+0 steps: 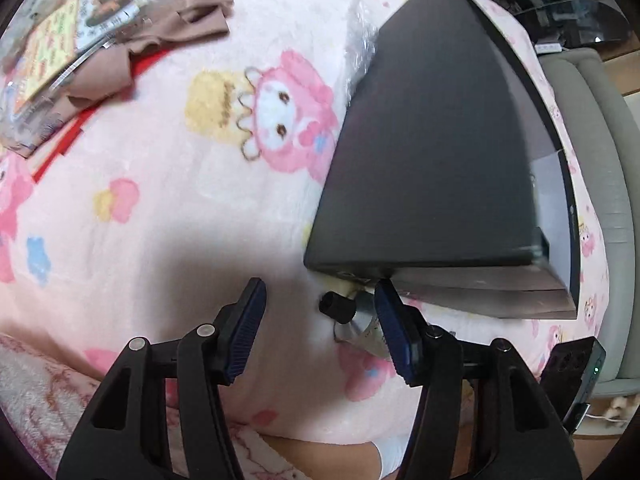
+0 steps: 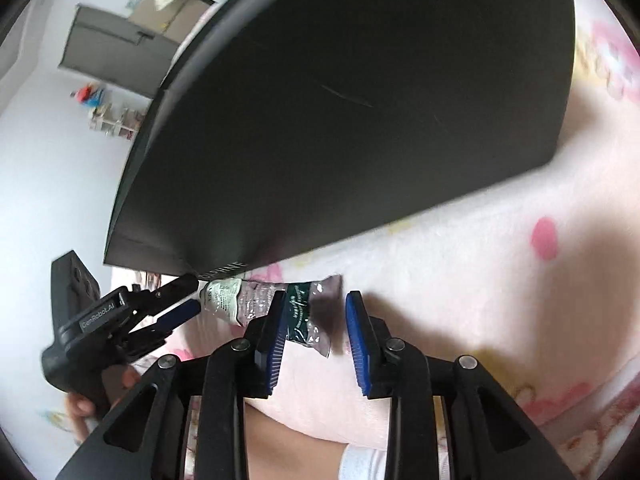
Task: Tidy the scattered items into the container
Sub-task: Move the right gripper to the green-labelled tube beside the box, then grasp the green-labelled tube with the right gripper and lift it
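Observation:
A small squeeze tube (image 2: 224,300) with a black cap (image 1: 338,306) lies on the pink cartoon blanket (image 1: 160,208), right at the near corner of the black box (image 1: 440,140). My right gripper (image 2: 316,296) is open. The tube's flat green crimped end sits between its blue pads, with a gap on the right side. My left gripper (image 1: 319,282) is open around the cap end, and its right finger (image 1: 394,332) covers part of the tube body. In the right wrist view the left gripper (image 2: 192,296) comes in from the left, held by a hand (image 2: 80,404).
Snack packets (image 1: 60,40), a brown cloth (image 1: 168,24) and a red item (image 1: 60,136) lie at the blanket's far left. The black box (image 2: 340,120) fills most of the right wrist view. A grey padded edge (image 1: 600,160) borders the bed on the right.

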`<state>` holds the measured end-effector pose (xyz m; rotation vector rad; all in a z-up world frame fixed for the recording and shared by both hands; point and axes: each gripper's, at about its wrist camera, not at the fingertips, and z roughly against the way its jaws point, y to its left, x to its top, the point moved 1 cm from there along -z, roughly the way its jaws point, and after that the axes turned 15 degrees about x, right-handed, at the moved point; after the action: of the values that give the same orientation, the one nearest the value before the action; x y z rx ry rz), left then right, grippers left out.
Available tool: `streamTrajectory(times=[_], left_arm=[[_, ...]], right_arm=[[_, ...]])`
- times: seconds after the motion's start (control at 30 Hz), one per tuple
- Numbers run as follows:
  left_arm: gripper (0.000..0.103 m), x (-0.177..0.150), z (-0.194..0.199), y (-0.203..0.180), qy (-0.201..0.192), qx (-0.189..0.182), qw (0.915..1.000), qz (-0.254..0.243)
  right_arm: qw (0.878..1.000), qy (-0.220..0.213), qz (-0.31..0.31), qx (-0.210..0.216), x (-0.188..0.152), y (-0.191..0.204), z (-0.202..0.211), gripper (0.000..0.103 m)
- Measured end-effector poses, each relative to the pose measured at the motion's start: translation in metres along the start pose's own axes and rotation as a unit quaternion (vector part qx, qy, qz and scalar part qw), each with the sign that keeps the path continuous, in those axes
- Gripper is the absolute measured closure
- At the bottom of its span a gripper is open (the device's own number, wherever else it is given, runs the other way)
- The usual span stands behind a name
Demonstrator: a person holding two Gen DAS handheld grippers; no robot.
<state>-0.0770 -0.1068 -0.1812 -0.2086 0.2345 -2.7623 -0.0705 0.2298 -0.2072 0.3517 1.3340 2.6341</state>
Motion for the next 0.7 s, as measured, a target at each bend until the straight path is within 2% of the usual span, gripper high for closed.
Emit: streamTrajectory(times=[0.1,0.17,0.23,0.3,0.43,0.53,0.6,0.7], left_arm=[[0.047,-0.006,-0.002,-0.009,0.008,-0.008,0.9994,-0.033],[0.050,-0.014,-0.005,-0.015,0.042,-0.058,0.9958,-0.057],[0.050,-0.020,-0.002,-0.016,0.042,-0.077,0.9935,-0.072],[0.050,-0.021,0.004,-0.010,0.022,-0.068,0.9955,-0.063],[0.050,-0.012,0.001,0.007,0.012,-0.048,0.9987,-0.003],[0.060,-0.011,0.003,0.000,-0.012,-0.033,0.9993,-0.015],[0.069,-0.015,0.002,-0.006,-0.010,-0.035,0.9988,-0.032],[0.069,-0.020,0.004,-0.012,-0.015,-0.028,0.9981,-0.054]], right_arm=[[1.000,0.015,0.009,0.007,-0.001,0.002,-0.009,0.077],[0.999,0.027,0.036,-0.006,-0.004,0.010,-0.011,0.076],[0.998,0.027,0.049,0.001,-0.009,0.017,-0.008,0.076],[0.999,0.019,0.046,0.002,-0.011,0.018,-0.004,0.076],[0.999,0.006,0.030,-0.021,-0.010,0.011,-0.007,0.076],[0.999,0.019,0.022,-0.027,-0.012,0.007,-0.017,0.076],[0.999,0.019,0.027,-0.028,-0.013,0.009,-0.019,0.076],[0.999,0.016,0.025,-0.017,-0.014,0.009,-0.019,0.076]])
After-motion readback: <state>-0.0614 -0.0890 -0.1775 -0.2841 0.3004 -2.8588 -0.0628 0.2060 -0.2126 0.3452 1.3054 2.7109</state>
